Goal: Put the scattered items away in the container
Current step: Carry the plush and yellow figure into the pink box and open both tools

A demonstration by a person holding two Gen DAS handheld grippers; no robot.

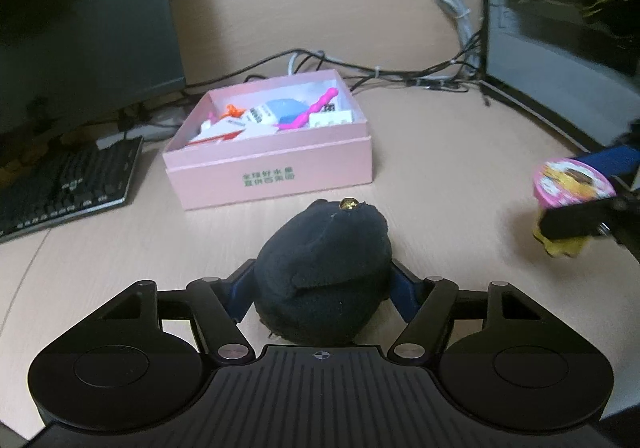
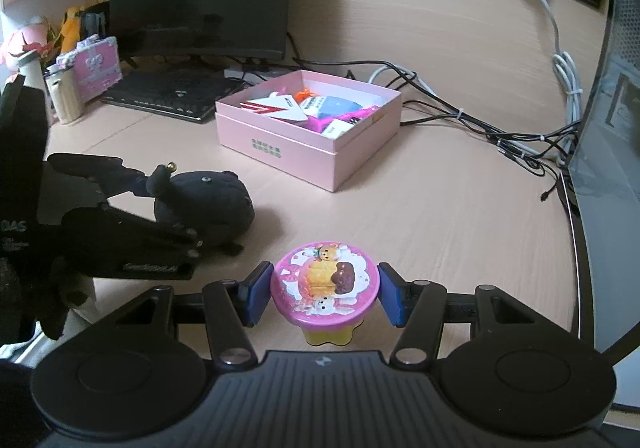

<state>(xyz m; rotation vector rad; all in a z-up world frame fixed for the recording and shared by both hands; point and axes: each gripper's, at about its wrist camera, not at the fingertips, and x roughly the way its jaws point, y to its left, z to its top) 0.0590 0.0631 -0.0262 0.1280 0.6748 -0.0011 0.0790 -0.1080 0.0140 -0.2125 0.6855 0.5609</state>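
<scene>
A pink open box [image 1: 268,167] sits mid-desk and holds several small items; it also shows in the right wrist view [image 2: 280,143]. My left gripper [image 1: 322,290] is shut on a black plush toy [image 1: 324,268], which rests low over the desk; the toy also shows in the right wrist view [image 2: 204,203]. My right gripper [image 2: 324,294] has its blue pads on either side of a small pudding cup with a pink lid [image 2: 325,282], touching the lid's rim. The cup also shows at the right in the left wrist view [image 1: 572,183].
A keyboard [image 1: 64,187] and a monitor [image 1: 80,15] stand to the left. A computer case [image 1: 560,27] stands to the right. Cables [image 1: 400,73] run behind the box. A pink trinket case [image 2: 96,67] and small bottles stand far left.
</scene>
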